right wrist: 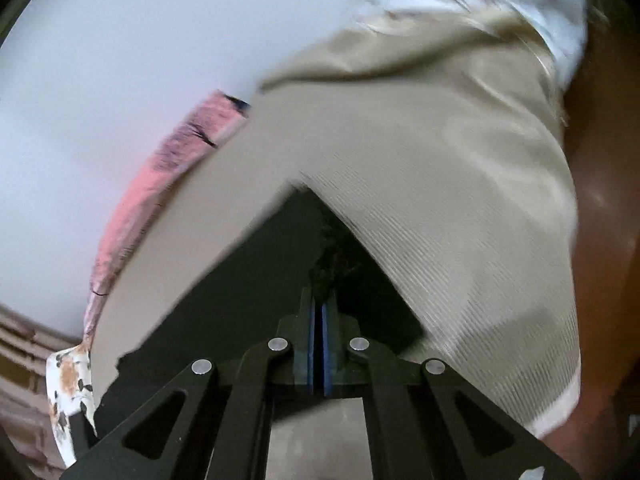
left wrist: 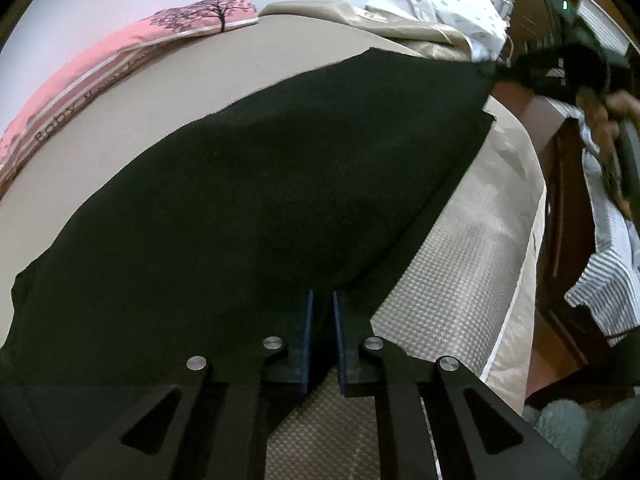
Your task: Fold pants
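Note:
Black pants (left wrist: 256,184) lie spread over a beige bed (left wrist: 132,120). My left gripper (left wrist: 322,304) is nearly closed at the pants' near edge, with dark cloth between its blue pads and a narrow gap left. My right gripper (right wrist: 320,304) is shut on a corner of the pants (right wrist: 280,272) and holds it lifted above the bed (right wrist: 420,160). In the left wrist view the right gripper (left wrist: 568,68) shows blurred at the pants' far right corner, with the person's hand behind it.
A pink pillow (left wrist: 120,52) lies along the wall at the bed's far side. Crumpled beige and dotted white bedding (left wrist: 432,4) is heaped at the head. The bed's edge (left wrist: 516,240) drops to brown wooden furniture (left wrist: 560,200) at right.

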{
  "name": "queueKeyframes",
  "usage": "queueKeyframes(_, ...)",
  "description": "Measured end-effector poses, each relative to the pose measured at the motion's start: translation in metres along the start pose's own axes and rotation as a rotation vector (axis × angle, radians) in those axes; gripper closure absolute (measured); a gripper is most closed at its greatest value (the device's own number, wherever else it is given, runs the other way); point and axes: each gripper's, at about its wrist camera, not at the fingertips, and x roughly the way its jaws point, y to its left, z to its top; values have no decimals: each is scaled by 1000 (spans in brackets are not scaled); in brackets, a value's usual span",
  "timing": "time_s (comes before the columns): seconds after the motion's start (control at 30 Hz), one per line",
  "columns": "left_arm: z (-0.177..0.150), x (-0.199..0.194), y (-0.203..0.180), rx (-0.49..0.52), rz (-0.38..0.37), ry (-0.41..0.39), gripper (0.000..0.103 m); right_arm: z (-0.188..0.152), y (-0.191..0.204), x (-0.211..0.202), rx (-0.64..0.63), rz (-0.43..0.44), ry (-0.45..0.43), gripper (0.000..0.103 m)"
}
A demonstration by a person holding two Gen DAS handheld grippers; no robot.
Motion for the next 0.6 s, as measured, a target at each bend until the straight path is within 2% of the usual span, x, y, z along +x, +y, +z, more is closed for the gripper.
queueKeyframes(0.13, 1, 0, 1, 22, -23, 9, 94, -15, -21, 16, 44, -44, 38, 101)
queueKeyframes(0.23, 2, 6, 3, 40, -24, 20, 94, -15, -25, 28, 31, -76, 46, 101)
queueKeyframes(0.3, 3, 6, 3, 40, -33, 20, 94, -14, -22, 34, -9, -137, 42, 98)
queueKeyframes(0.37, 4, 5, 4, 21, -64, 26, 94, -14, -21, 36, -14, -138, 49, 98)
queueKeyframes(0.4, 2, 3, 3, 19, -80, 24, 94, -13, -21, 35, -11, -147, 54, 90)
queueKeyframes(0.5, -1, -3, -1, 39, -100, 13, 93, -9, -20, 25, -19, -205, 39, 85)
queueKeyframes(0.53, -2, -8, -1, 41, -102, 5, 92, -6, -20, 21, -22, -212, 28, 85)
queueKeyframes(0.6, -4, -16, 3, 30, -114, -10, 91, 5, -11, 16, -62, -145, 22, 83)
